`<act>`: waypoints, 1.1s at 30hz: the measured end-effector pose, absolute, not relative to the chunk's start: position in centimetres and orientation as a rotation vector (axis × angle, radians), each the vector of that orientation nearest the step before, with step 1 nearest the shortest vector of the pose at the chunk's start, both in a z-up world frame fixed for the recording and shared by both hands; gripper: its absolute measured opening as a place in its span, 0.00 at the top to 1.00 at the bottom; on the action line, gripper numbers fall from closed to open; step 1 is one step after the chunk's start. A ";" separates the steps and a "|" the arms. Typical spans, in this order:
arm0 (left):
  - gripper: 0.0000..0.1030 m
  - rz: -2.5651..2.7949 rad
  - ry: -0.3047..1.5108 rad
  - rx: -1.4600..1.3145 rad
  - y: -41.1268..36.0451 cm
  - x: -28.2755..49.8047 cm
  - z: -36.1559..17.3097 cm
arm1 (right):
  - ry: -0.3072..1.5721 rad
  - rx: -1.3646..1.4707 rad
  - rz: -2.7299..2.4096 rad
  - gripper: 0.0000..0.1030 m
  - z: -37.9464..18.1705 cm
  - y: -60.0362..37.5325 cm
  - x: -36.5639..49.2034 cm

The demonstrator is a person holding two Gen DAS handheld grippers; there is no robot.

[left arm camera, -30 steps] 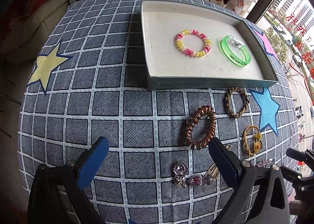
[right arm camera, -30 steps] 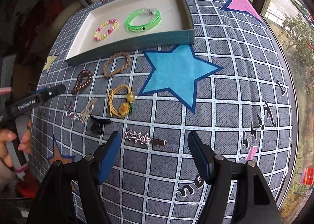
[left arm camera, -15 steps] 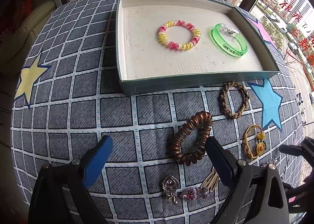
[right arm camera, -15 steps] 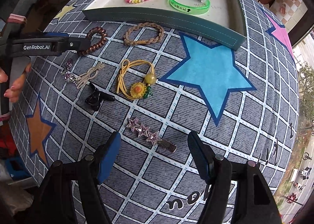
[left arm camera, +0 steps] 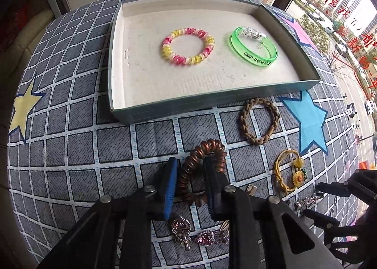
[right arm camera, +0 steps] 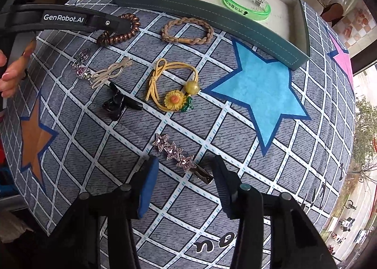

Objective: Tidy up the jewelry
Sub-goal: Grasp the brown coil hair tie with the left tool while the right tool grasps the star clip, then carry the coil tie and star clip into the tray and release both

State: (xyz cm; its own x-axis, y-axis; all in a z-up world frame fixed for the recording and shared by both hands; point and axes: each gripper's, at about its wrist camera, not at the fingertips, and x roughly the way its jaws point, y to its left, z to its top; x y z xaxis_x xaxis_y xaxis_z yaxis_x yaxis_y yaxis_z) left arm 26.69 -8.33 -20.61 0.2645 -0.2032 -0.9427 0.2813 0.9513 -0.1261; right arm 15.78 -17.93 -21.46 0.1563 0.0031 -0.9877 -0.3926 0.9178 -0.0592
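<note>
Presently, left gripper [left arm camera: 189, 183] jaws pinching brown spiral coil hair tie [left arm camera: 200, 170] on quilted grid counter [left arm camera: 70, 151], near teal tray [left arm camera: 212, 106] | light, springy, deforms; grip across one coil side | right gripper [right arm camera: 182, 185] jaws spread around star-studded hair clip [right arm camera: 181, 157]

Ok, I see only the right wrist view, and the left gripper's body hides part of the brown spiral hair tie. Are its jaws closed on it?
Observer: Yes. In the left wrist view, the left gripper has its jaws shut on one side of the brown spiral hair tie. The loop's far arc sticks out ahead.
Operator: Is there free place in the left part of the tray? My view cuts it off.
Observer: Yes. The tray floor to the left of the pink-yellow hair tie is bare.
</note>
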 end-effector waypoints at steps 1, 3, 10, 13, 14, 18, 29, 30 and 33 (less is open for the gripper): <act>0.76 -0.330 1.256 0.076 -8.5 26.6 -20.6 | 1.393 -0.338 0.291 0.63 -21.4 -17.6 15.5; 0.77 -0.343 1.261 0.069 -8.8 26.5 -20.6 | 1.396 -0.337 0.284 0.70 -21.5 -17.1 15.3; 0.77 -0.369 1.231 0.053 -8.9 25.8 -19.2 | 1.422 -0.223 0.211 0.82 -21.5 -17.4 15.1; 0.77 -0.367 1.220 0.039 -8.4 25.4 -18.6 | 1.444 -0.080 0.182 0.82 -21.2 -19.0 15.2; 0.77 -0.363 1.216 0.038 -8.3 25.1 -18.4 | 1.447 -0.032 0.175 0.82 -21.1 -19.6 15.2; 0.77 -0.363 1.198 0.023 -5.9 23.5 -17.0 | 1.449 0.119 0.148 0.82 -20.4 -21.8 15.1; 0.77 -0.358 1.115 -0.012 -5.5 24.8 -12.9 | 1.358 0.321 0.134 0.82 -17.0 -25.6 17.6; 0.77 -0.359 1.108 -0.016 -5.5 25.1 -12.6 | 1.347 0.328 0.135 0.82 -16.6 -25.8 18.1; 0.77 -0.353 1.088 -0.016 -5.8 26.1 -11.9 | 1.313 0.332 0.139 0.82 -15.3 -26.1 19.5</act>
State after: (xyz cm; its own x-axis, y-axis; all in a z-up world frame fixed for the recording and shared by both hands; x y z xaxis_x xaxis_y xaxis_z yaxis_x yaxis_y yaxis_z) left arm 26.15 -5.79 -11.91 0.4139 -0.2887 -0.8633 0.2732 0.9441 -0.1848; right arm 19.48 -26.06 -15.32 0.2549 0.2863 -0.9236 0.0862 0.9446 0.3166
